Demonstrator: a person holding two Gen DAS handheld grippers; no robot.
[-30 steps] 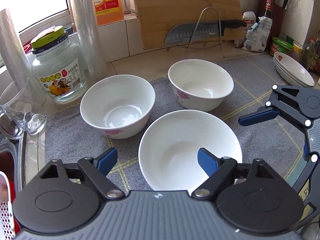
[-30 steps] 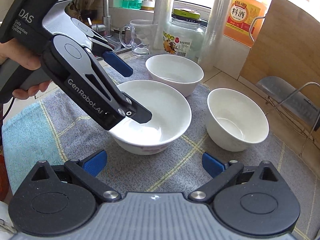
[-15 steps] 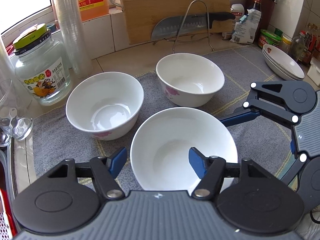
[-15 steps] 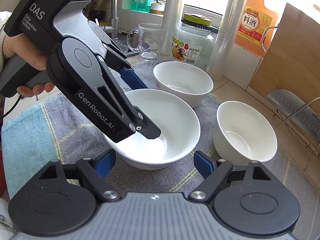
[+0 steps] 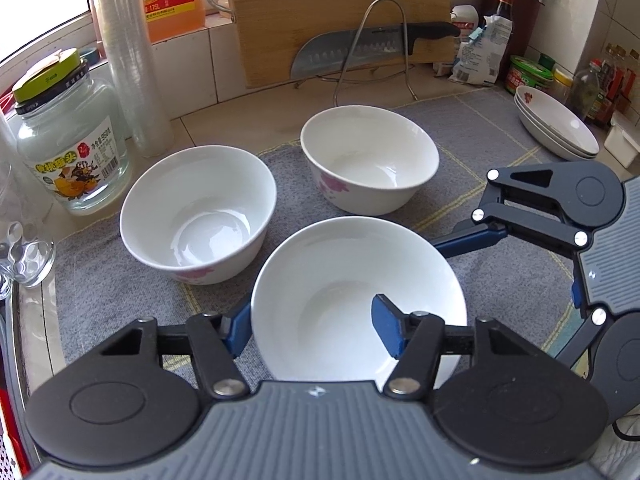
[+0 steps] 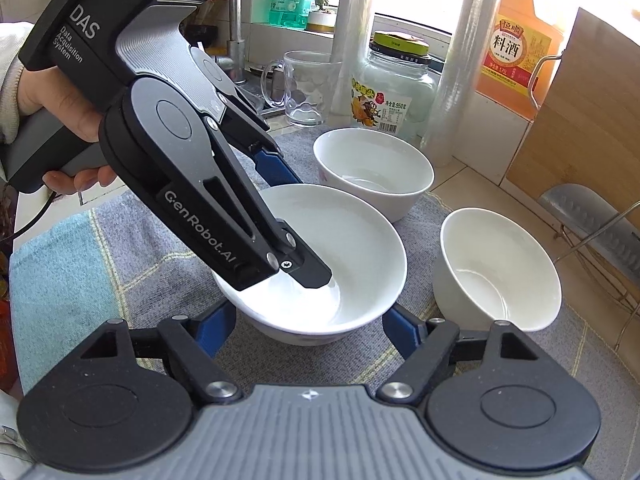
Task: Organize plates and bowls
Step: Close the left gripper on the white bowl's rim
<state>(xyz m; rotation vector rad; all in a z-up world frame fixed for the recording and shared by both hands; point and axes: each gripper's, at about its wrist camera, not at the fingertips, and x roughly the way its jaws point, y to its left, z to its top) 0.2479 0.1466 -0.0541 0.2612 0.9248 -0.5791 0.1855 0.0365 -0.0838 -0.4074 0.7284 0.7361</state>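
Three white bowls with pink flowers stand on a grey cloth point(image 5: 500, 280). On the nearest bowl point(image 5: 332, 280) my left gripper point(image 5: 312, 316) is shut: one pad sits inside the wall and the other outside on the left. The right wrist view shows that bowl point(image 6: 360, 248) with my left gripper point(image 6: 308, 228) over its rim. My right gripper point(image 6: 306, 320) straddles the bowl's lower part, jaws closing, pads at its sides. One of its blue fingers point(image 5: 468, 238) reaches the bowl's right edge. A second bowl point(image 5: 200, 208) and a third point(image 5: 368, 164) stand behind, empty.
Stacked white plates point(image 5: 556, 128) lie at the far right. A glass jar point(image 5: 68, 152), a roll of film point(image 5: 132, 60) and a glass mug point(image 6: 304, 88) stand at the left. A cutting board with a knife on a wire rack point(image 5: 360, 40) leans at the back.
Both grippers have narrowed. The left one came down over the near bowl's rim and closed on its wall. The right one moved in until its fingers flank the bowl.
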